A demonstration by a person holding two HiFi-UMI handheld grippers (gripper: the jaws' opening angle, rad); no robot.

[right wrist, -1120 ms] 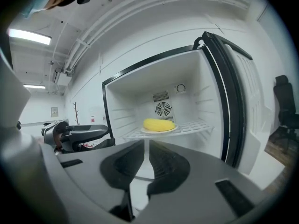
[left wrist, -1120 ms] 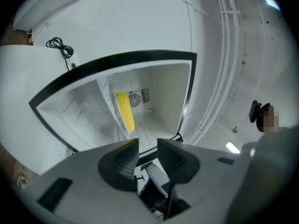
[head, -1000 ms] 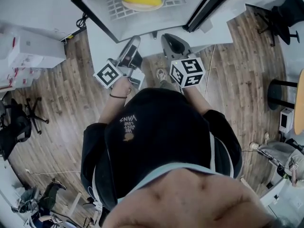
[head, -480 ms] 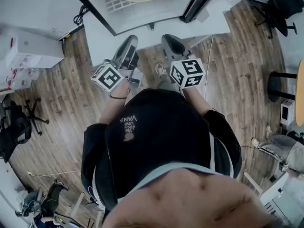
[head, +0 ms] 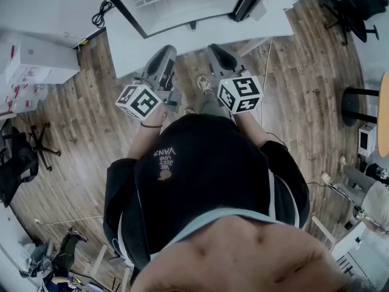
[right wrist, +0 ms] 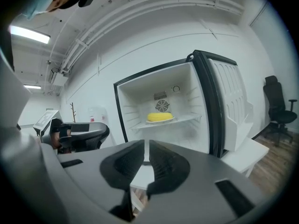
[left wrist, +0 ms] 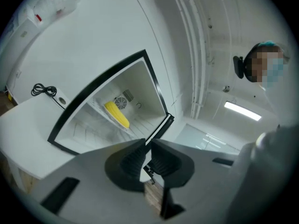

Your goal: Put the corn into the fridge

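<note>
L gripper [left wrist: 147,146] faces the open fridge [left wrist: 152,90]: jaws nearly together, just been closing, nothing betw. them. Corn [left wrist: 117,114] lies on the fridge's shelf [left wrist: 100,120], in front of its rear fan [left wrist: 121,102]. R gripper [right wrist: 145,146] also faces the fridge, jaws pressed nearly together, empty. Door [right wrist: 229,101] stands open at the fridge's right.

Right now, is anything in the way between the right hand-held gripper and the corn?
No, nothing visible. The fridge door stands open, and the corn lies in plain sight on the shelf, with only open air between it and the empty right hand-held gripper.
</note>
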